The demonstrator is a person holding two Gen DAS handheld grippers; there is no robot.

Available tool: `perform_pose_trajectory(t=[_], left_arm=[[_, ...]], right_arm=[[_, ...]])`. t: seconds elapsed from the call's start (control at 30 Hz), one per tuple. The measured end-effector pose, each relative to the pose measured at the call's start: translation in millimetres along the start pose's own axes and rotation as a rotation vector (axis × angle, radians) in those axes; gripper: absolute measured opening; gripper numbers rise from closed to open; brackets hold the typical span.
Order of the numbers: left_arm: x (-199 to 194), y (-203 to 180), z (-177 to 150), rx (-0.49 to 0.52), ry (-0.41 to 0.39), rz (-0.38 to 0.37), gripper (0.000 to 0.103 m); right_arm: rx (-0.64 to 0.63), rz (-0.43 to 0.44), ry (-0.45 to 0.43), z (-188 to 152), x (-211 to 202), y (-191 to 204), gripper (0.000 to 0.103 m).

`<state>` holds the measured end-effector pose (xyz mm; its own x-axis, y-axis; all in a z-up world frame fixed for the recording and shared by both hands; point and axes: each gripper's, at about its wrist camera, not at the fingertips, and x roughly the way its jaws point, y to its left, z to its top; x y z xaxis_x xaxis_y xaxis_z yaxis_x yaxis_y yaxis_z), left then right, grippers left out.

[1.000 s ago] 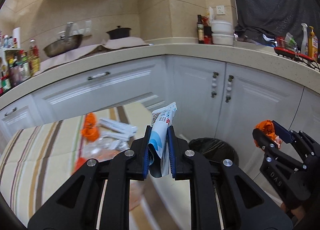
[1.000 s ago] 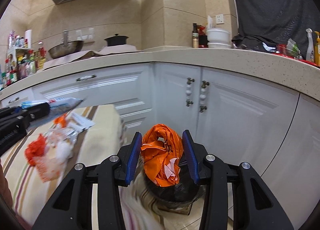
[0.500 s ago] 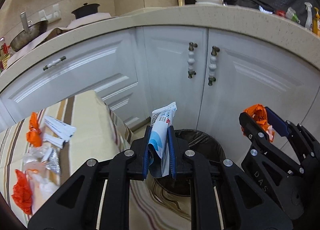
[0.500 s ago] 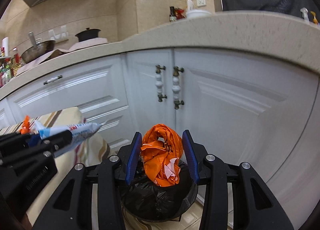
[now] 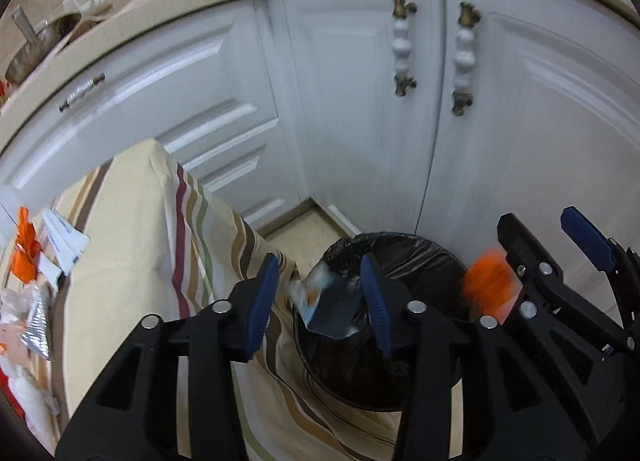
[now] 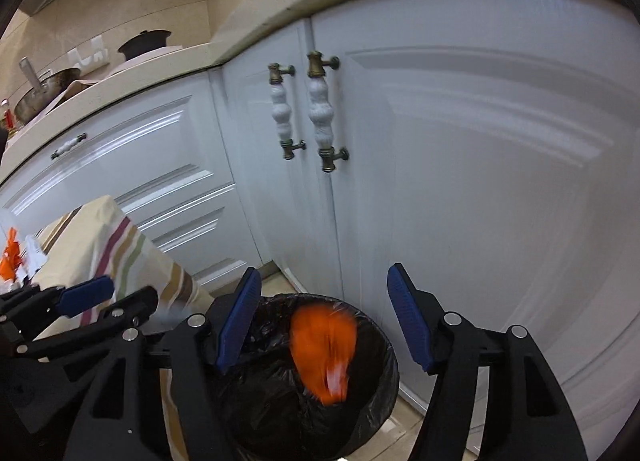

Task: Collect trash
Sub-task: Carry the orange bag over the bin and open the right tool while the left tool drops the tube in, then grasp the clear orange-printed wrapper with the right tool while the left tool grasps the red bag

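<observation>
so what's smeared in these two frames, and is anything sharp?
Right wrist view: the crumpled orange wrapper is motion-streaked over the black-lined trash bin; the white cabinet doors are soft. Left wrist view: the same wrapper is smeared; the white-and-blue packet is sharper; both gripper bodies are crisp.

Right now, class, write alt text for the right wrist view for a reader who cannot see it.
An orange wrapper, blurred, drops from the open right tool into a black-lined bin by white cabinets. The left tool is at the left.
</observation>
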<state>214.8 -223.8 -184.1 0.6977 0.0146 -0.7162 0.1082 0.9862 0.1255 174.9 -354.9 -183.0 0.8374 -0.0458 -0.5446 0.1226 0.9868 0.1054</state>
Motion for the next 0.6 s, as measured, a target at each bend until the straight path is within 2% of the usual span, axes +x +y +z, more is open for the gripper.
perform_pose_trajectory(t=[0.13,0.23,0.4,0.6], left_arm=[[0,8,4,-0.019,-0.004,0.002,0.054],[-9,15,8,-0.044,-0.009,-0.021,0.054],[-42,30,12,-0.059,-0.061,-0.040,0.055],[-90,62,1,-0.065,-0.132,-0.013,0.056]], right_arm=[[0.011,-0.006,-0.005,2,1,-3,0.064],[0.012,-0.011,-0.011,5,-6,-3,0.064],[0.017,-0.010,-0.022,8,-27,4,0.065],[-0.007,0.007,-0.047,8,-64,30,0.065]])
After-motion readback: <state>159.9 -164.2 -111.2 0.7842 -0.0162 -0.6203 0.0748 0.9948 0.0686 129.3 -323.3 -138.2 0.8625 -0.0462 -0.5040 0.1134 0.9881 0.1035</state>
